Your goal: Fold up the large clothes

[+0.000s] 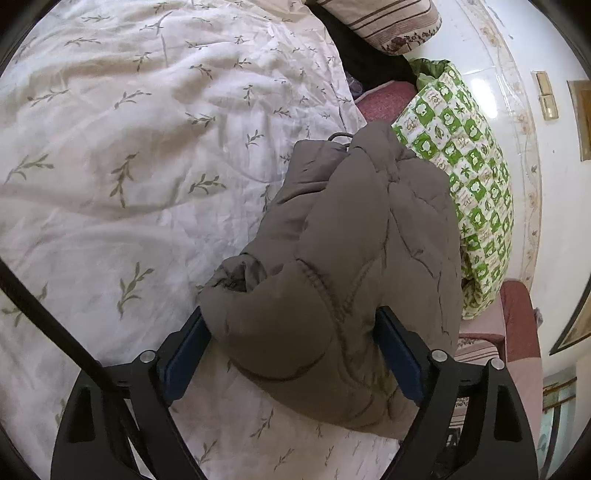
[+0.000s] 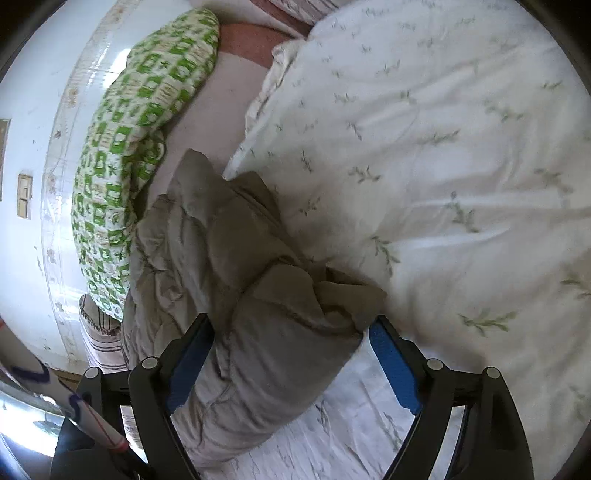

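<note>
Where the left wrist camera looks down along its own fingers, a bundled grey-brown padded jacket (image 1: 354,266) lies on a white quilt printed with green sprigs (image 1: 122,177), its near end sitting between the spread blue pads of the left gripper (image 1: 295,354). The jaws stand wide; the left pad (image 1: 184,350) meets the jacket's lower edge and the right pad (image 1: 400,354) lies against its flank, though whether either presses cannot be told. The gripper points downward at a slant over the bed. Beyond the jacket, a green-and-white checked pillow (image 1: 465,162) rests against a white tiled wall (image 1: 491,74), with a striped pillow (image 1: 388,22) at the top of the view and a reddish sheet (image 1: 384,99) showing between them. A black cable (image 1: 55,321) crosses the lower left corner.

From the right wrist camera, the same jacket (image 2: 236,288) runs from the checked pillow (image 2: 140,129) down into the mouth of the right gripper (image 2: 291,358), which is also spread wide and angled down. Its left pad (image 2: 188,365) touches the jacket's side, while the right pad (image 2: 395,365) stands just clear of the fabric, over the quilt (image 2: 424,147). Only this view shows a white rod with blue and red markings (image 2: 74,402) at the lower left, and a bare strip of pink sheet (image 2: 221,107) between pillow and quilt.
</note>
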